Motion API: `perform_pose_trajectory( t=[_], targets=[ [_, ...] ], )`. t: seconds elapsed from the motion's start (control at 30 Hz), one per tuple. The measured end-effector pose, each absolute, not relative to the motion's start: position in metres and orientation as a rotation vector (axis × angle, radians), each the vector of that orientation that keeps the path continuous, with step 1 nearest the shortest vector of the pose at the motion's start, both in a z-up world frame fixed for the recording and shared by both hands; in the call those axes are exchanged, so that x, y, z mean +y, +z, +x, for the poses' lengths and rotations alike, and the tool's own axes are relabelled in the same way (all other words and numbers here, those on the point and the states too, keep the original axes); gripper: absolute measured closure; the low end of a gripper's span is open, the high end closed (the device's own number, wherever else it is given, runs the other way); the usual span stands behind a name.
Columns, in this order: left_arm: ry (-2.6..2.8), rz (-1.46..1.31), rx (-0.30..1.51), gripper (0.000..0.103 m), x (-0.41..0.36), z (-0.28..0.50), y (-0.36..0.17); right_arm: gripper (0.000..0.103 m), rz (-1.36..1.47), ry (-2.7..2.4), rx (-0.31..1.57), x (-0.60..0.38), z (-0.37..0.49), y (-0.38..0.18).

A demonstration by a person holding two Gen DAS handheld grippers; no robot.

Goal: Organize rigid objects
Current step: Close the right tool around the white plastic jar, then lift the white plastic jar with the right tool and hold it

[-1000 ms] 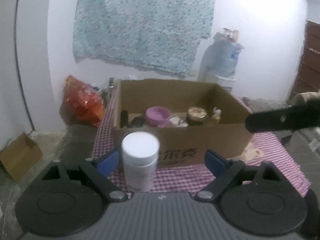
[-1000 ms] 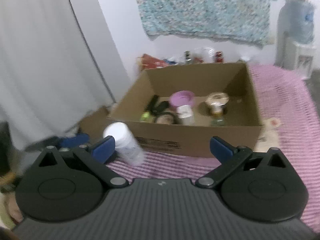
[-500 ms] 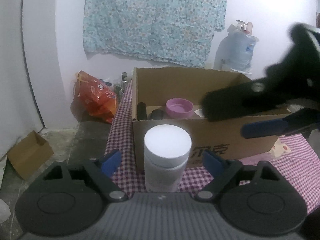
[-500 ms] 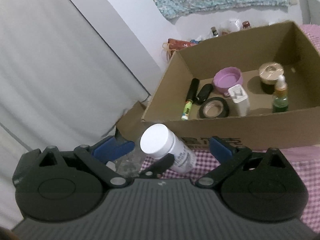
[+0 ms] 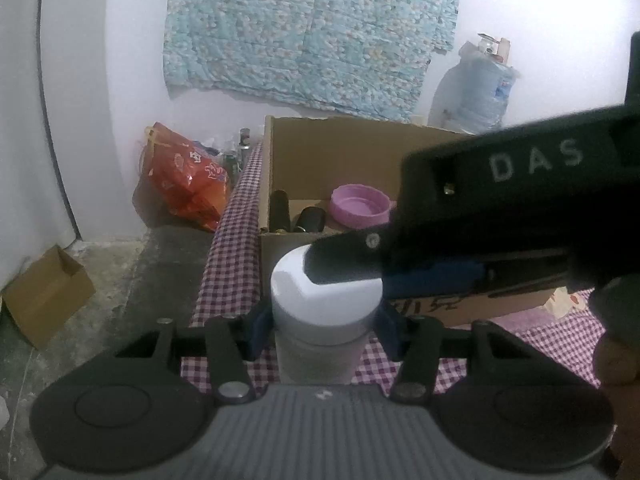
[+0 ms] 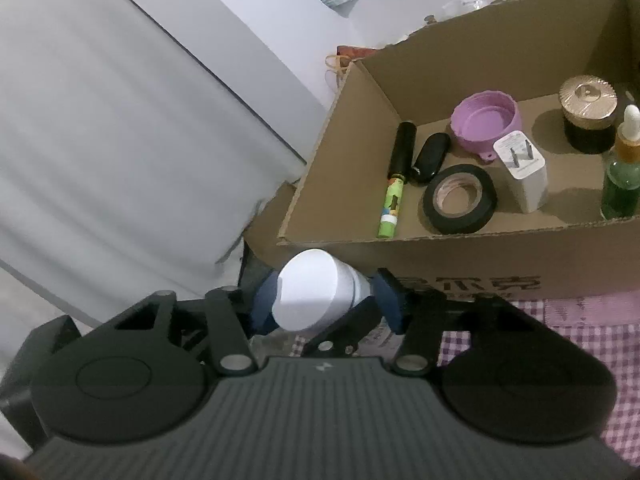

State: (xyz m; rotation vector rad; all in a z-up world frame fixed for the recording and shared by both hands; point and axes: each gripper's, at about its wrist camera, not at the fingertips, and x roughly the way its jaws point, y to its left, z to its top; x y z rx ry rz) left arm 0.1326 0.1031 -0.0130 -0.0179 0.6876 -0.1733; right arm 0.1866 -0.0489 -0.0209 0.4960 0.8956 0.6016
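A white-capped plastic jar (image 5: 324, 320) stands on the checked cloth in front of a cardboard box (image 5: 276, 184). My left gripper (image 5: 322, 330) is shut on the jar's body, one blue pad on each side. My right gripper (image 6: 326, 304) comes in from above and is shut on the jar's white cap (image 6: 306, 290); its black body crosses the left wrist view (image 5: 500, 208) and hides part of the cap. The box (image 6: 460, 256) holds a purple lid (image 6: 486, 124), black tape roll (image 6: 460, 200), white charger (image 6: 522, 168), marker (image 6: 394, 188), dark jar (image 6: 588, 118) and green dropper bottle (image 6: 622, 176).
The table has a purple checked cloth (image 5: 228, 256), its left edge dropping to a concrete floor. An orange bag (image 5: 184, 180) and a small cardboard box (image 5: 44, 296) sit on the floor to the left. A water jug (image 5: 476, 88) stands behind the box.
Both grippers have closed on the white jar. My left gripper moved forward around its body, and my right gripper swung over and came down onto its cap.
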Motion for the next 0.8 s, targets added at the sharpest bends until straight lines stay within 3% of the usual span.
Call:
perform_pose_trajectory(
  t=[0.8],
  targets=[
    [-0.458, 0.099, 0.666, 0.049, 0.003, 0.100, -0.003, 0.055, 0.532, 0.381, 0.807, -0.158, 0.102, -0.009]
  ],
)
